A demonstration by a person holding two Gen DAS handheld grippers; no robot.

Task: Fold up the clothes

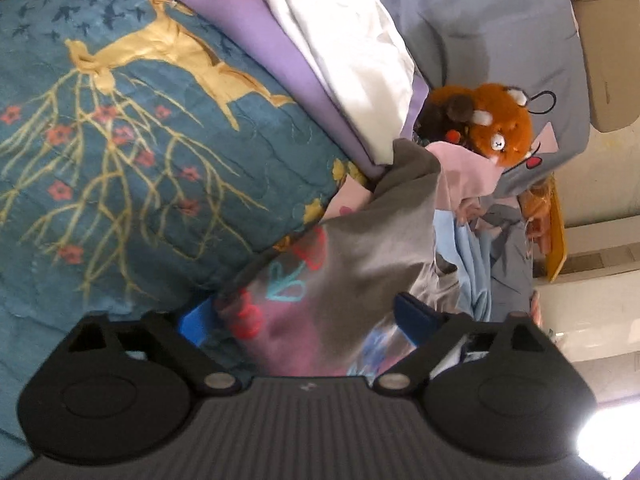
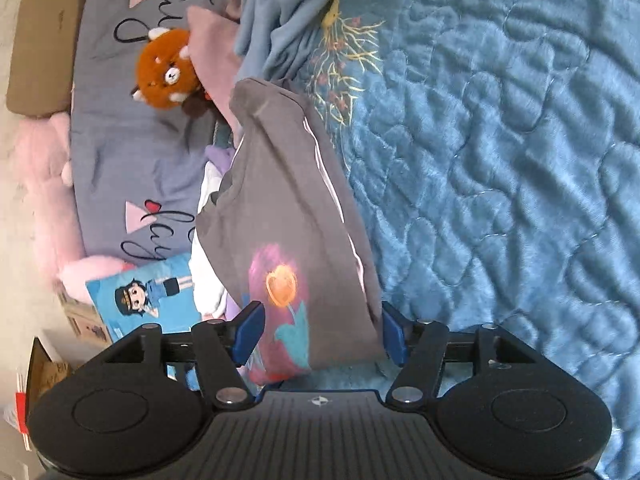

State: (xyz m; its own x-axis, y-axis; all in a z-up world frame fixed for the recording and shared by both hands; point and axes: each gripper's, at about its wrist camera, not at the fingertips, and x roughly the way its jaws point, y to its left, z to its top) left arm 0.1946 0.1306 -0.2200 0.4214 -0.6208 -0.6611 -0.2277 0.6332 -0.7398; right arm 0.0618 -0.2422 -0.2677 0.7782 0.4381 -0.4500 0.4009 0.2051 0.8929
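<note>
A grey garment (image 1: 360, 232) with a colourful print lies bunched on the blue quilt (image 1: 120, 160), and it runs back between the blue fingers of my left gripper (image 1: 306, 318). The left jaws stand wide and do not visibly press on the cloth. In the right wrist view the same grey garment (image 2: 288, 200), with white side stripes and an orange tulip print, lies lengthwise on the quilt (image 2: 500, 160). Its near end sits between the fingers of my right gripper (image 2: 322, 334), whose jaws stand apart around it.
An orange plush toy (image 1: 492, 120) (image 2: 166, 72) sits on grey bedding with black lettering (image 2: 120, 140). Light blue (image 2: 280, 12) and pink (image 2: 212, 48) cloths lie beyond the garment. White cloth (image 1: 348, 48) over purple cloth (image 1: 256, 40), a cartoon picture book (image 2: 148, 292) and a pink plush (image 2: 44, 184) lie alongside.
</note>
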